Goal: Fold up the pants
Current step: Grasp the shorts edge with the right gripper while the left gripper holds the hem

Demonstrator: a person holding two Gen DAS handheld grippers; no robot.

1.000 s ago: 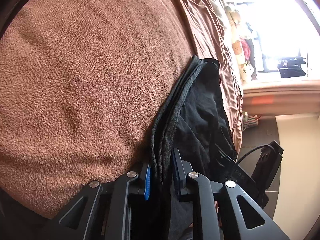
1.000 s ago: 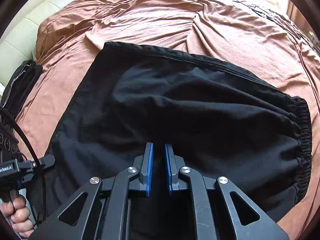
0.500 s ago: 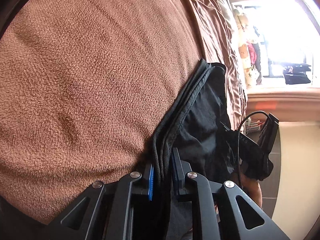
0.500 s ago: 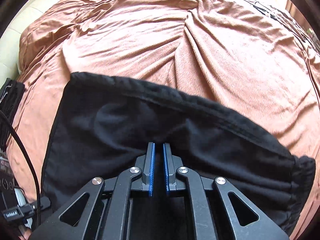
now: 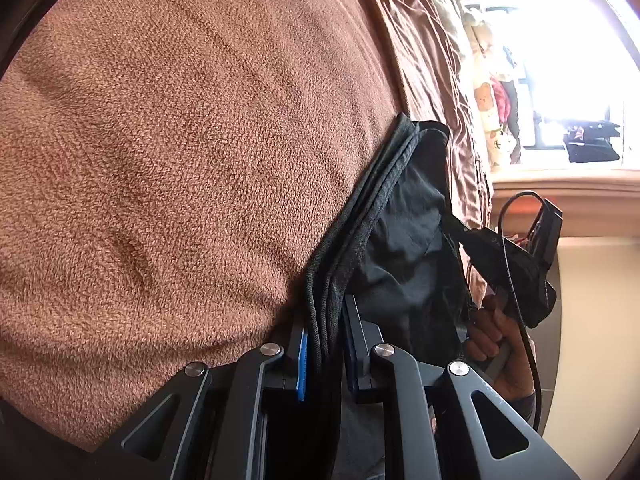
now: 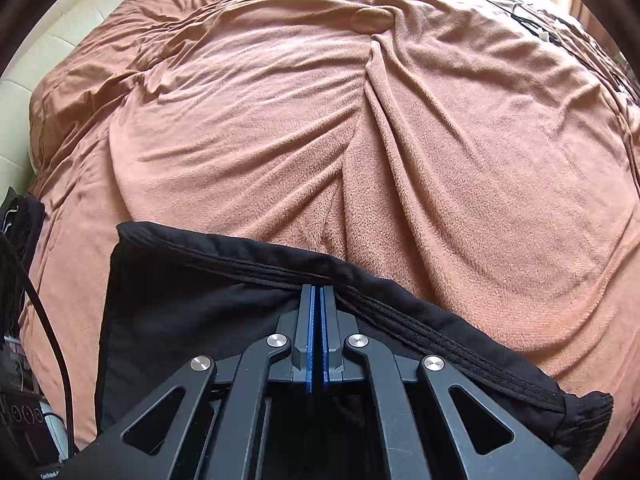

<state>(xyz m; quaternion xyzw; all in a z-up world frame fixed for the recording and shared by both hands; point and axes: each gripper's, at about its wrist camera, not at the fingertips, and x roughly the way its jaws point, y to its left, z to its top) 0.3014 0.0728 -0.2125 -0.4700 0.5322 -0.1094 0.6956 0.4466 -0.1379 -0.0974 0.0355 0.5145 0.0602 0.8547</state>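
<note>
The black pants (image 6: 192, 304) lie folded on a brown fleece blanket (image 6: 400, 140) on the bed. My left gripper (image 5: 324, 320) is shut on the stacked layered edge of the pants (image 5: 360, 224), which runs up and away between its blue pads. My right gripper (image 6: 317, 292) has its pads pressed together at the far folded edge of the pants; I cannot tell whether cloth is pinched between them. In the left wrist view the right gripper's body and the hand holding it (image 5: 500, 280) show past the pants.
The blanket (image 5: 180, 160) fills most of both views, with deep creases running across its middle. A cream padded headboard (image 6: 24, 92) sits at far left. Another dark garment (image 6: 20, 224) lies at the left edge. A bright window and hanging clothes (image 5: 500, 100) are beyond the bed.
The right gripper has moved forward over the pants to their far edge and its pads have closed together. The left gripper keeps its hold; the right hand has come closer in its view.
</note>
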